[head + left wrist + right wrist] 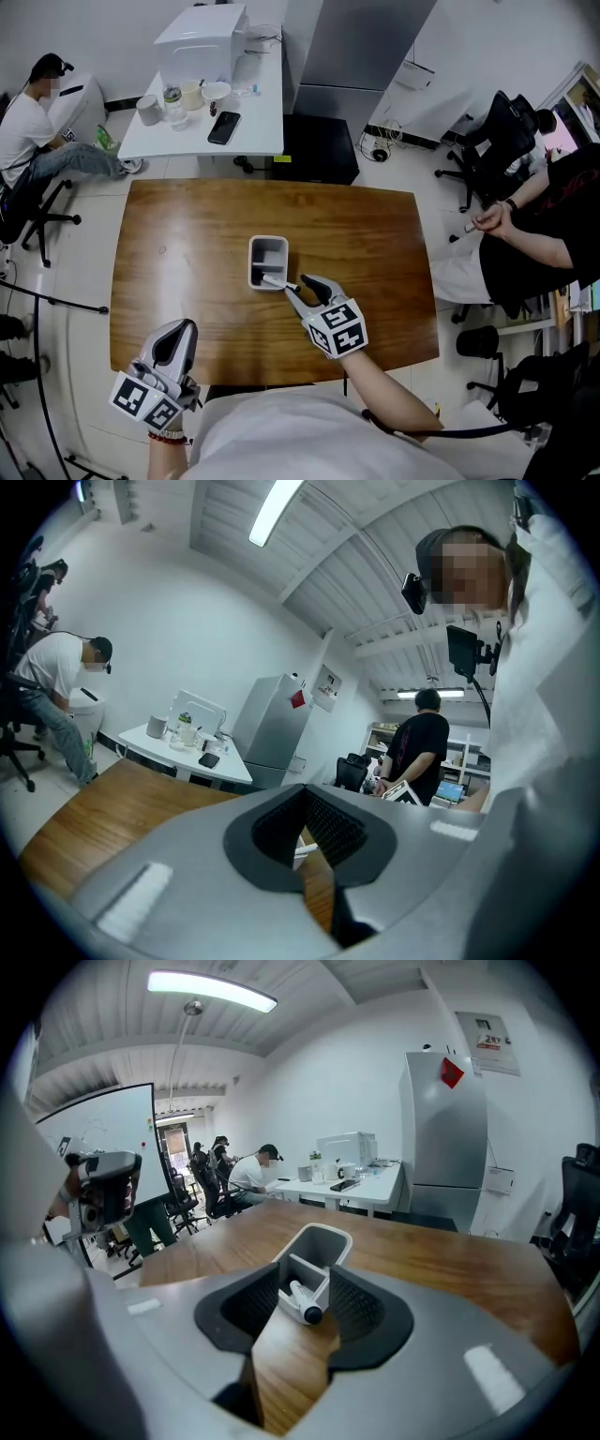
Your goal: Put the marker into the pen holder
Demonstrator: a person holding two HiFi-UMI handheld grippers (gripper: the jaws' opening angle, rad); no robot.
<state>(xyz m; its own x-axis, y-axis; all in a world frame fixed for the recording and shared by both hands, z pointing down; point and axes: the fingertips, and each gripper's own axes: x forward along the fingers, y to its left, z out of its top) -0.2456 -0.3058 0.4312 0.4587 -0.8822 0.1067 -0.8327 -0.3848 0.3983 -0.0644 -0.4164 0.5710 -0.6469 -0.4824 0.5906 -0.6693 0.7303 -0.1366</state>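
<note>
A grey two-compartment pen holder (252,261) stands near the middle of the brown table (187,234). The white marker (273,279) lies slanted in the near compartment, its dark end (310,1314) poking over the rim (323,1233) towards me. My right gripper (296,284) is right at the holder's near side. It stands open, with the marker's end between the jaws and a gap on each side. My left gripper (185,326) is raised over the table's front left edge, shut and empty, well away from the holder.
Behind the brown table stands a white table (253,122) with a phone (223,127), cups and a white box. One person sits at the far left (28,131), another on the right (534,234) among office chairs. A grey cabinet (361,47) stands at the back.
</note>
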